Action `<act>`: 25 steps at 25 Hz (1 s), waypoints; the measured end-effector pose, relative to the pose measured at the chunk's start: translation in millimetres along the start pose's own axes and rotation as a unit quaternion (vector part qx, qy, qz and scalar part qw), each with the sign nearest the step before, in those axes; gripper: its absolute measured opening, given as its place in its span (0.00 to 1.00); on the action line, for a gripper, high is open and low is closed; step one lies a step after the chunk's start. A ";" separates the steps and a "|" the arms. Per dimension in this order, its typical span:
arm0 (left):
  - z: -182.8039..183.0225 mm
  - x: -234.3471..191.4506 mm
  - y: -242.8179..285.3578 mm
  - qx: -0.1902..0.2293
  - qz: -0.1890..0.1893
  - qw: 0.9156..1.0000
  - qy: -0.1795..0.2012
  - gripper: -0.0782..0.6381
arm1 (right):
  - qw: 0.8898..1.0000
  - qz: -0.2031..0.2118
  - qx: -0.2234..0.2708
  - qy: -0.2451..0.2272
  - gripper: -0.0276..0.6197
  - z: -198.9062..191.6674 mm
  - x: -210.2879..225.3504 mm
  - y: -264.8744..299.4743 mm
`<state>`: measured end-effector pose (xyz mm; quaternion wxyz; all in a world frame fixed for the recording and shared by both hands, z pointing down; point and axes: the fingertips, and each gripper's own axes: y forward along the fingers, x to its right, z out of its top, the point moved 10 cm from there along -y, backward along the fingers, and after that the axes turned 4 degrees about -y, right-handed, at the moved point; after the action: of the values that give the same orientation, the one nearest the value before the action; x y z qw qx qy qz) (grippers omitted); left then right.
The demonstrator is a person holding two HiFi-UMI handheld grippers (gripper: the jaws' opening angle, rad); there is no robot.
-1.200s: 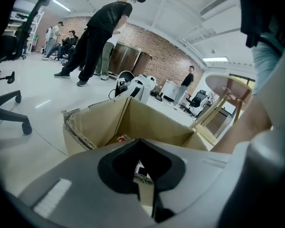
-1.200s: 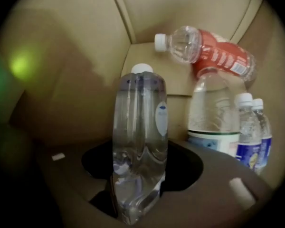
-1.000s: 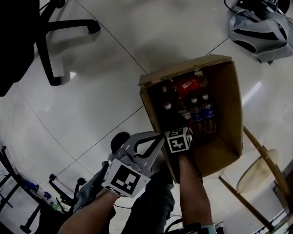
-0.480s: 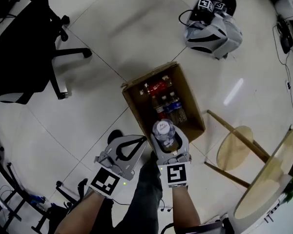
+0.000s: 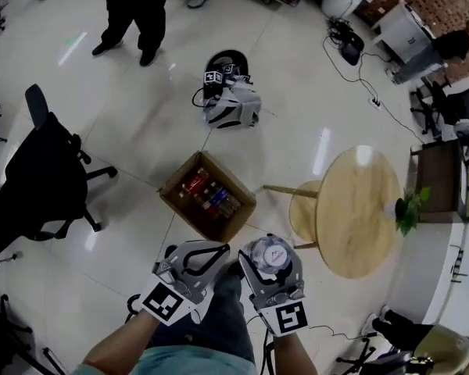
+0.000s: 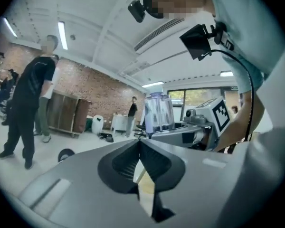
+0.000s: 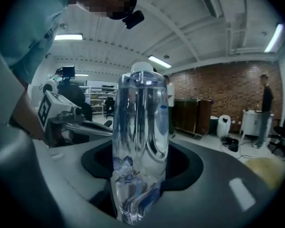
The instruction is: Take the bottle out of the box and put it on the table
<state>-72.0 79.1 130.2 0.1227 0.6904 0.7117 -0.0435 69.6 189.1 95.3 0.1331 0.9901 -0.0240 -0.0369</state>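
Note:
A clear water bottle [image 7: 140,141] with a white cap stands upright between the jaws of my right gripper [image 5: 270,266], which is shut on it; from above the bottle [image 5: 270,255] shows cap-first, and the same bottle [image 6: 158,113] appears in the left gripper view. My left gripper [image 5: 194,261] is shut and empty, level beside the right one. The open cardboard box [image 5: 185,175] sits on the floor far below, with several bottles inside. The round wooden table [image 5: 359,209] stands to the right of the box.
A black office chair [image 5: 47,170] stands at the left. A grey bag [image 5: 233,104] with marker cubes lies beyond the box. A small plant [image 5: 410,208] sits at the table's right edge. A wooden stool [image 5: 303,209] is tucked under the table. People stand at the back.
Both grippers have risen high above the floor, the right one lifting the bottle out of the box. The view has pulled up, so the box looks small and the table has come into sight.

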 end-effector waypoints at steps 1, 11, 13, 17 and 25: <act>14.4 10.0 8.0 0.003 -0.023 1.000 0.013 0.12 | 1.000 -0.019 0.012 0.002 0.44 13.2 4.1 -18.5; 72.7 149.7 155.6 0.055 -0.181 0.982 0.029 0.12 | 0.983 -0.175 0.064 0.013 0.45 21.6 84.1 -198.3; 73.1 175.0 195.9 0.052 -0.198 0.978 0.042 0.12 | 0.979 -0.186 0.077 0.005 0.45 11.8 112.1 -225.2; 67.4 213.2 278.3 0.034 -0.208 0.976 0.062 0.12 | 0.979 -0.180 0.094 -0.013 0.45 -15.4 180.4 -266.7; 40.5 259.7 414.4 -0.010 -0.215 0.975 0.050 0.12 | 0.984 -0.168 0.057 -0.006 0.45 -81.6 294.3 -320.5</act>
<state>340.0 339.9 74.7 0.0815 0.5210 0.8493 -0.0268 381.3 502.4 69.1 0.0685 0.9857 0.1403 -0.0628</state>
